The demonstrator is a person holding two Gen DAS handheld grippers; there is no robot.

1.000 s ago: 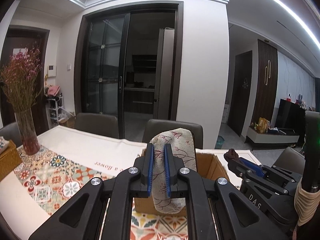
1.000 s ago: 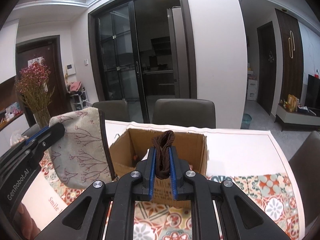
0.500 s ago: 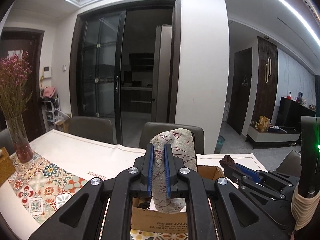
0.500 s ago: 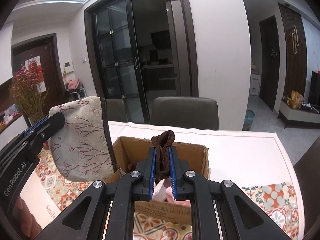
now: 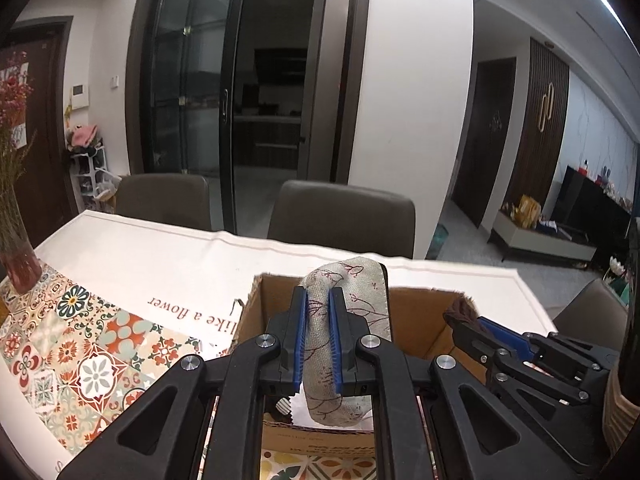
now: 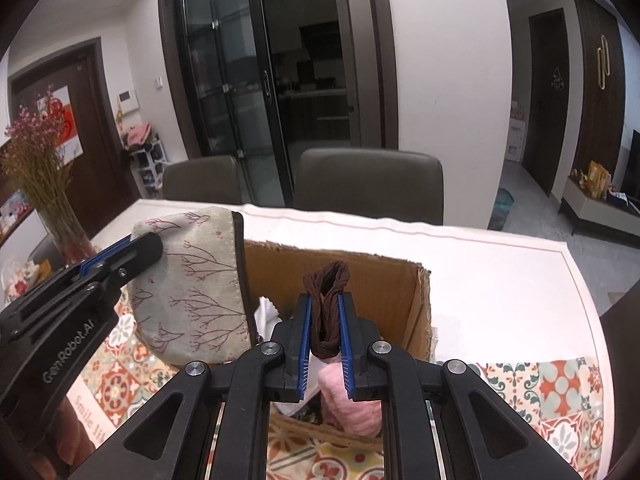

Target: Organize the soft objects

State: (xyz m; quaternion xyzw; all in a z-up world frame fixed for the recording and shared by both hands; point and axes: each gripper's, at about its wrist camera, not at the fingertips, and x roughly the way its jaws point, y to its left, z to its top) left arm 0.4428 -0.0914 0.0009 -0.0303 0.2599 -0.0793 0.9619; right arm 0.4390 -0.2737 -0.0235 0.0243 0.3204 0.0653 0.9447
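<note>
Both claws have come forward and a little lower over the last second, and the open brown cardboard box point(image 6: 360, 280) now fills the space straight ahead of each of them, where a moment ago it sat farther off and lower in both views. The left claw point(image 5: 318, 344) is clamped narrow on the beige fabric pouch printed with dark red branches point(image 5: 348, 320); from the left wrist view the pouch sticks up between the blue pads and hangs just over the near wall of the box. From the right wrist view the same pouch point(image 6: 192, 280) sits at the box's left rim, its dark zip edge against the cardboard wall, not yet down inside.

The right claw point(image 6: 325, 344) is pinched tight on a knotted dark brown sock-like bundle point(image 6: 326, 300), which is held above the box opening. Below it, inside the box, lie a fluffy pink soft item point(image 6: 348, 396) and something white point(image 6: 268, 312), so the box looks to be the collecting place and already holds part of the load.

The box stands on the bench, on a patterned floral tile-print runner point(image 5: 80, 360) over a white cloth. A glass vase of dried pink flowers point(image 6: 44, 168) stands well apart to the left.

My reading: the carry is nearly finished and the drop is next. The brown bundle seems ready to release; the pouch probably needs to shift a touch further over the opening so it clears the rim
</note>
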